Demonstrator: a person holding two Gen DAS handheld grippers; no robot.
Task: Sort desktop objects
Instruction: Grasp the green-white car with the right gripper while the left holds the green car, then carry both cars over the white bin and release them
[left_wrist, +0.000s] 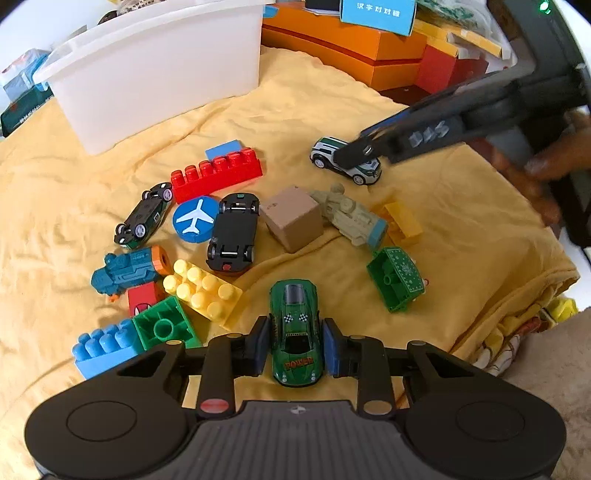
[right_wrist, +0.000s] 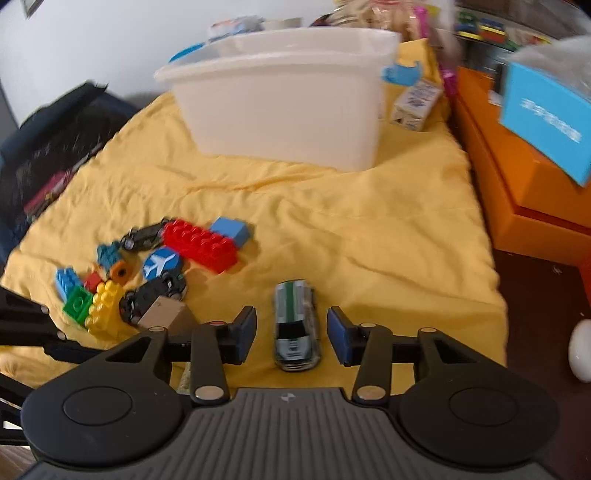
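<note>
A green toy car (left_wrist: 295, 332) marked POWER lies on the yellow cloth (left_wrist: 314, 110) between the blue pads of my left gripper (left_wrist: 295, 347); the pads touch its sides. My right gripper (right_wrist: 291, 334) is open around a white and green toy car (right_wrist: 295, 328), with a gap on each side. That car (left_wrist: 345, 160) and the right gripper (left_wrist: 364, 151) over it also show in the left wrist view. Several toy cars and building blocks lie scattered, among them a red brick (left_wrist: 218, 173) and a yellow brick (left_wrist: 201, 288).
A white plastic bin (left_wrist: 155, 66) stands at the back of the cloth; it also shows in the right wrist view (right_wrist: 284, 99). Orange boxes (left_wrist: 351, 48) and a blue card (left_wrist: 376, 13) line the right side. The cloth's edge drops off at the right (left_wrist: 546, 288).
</note>
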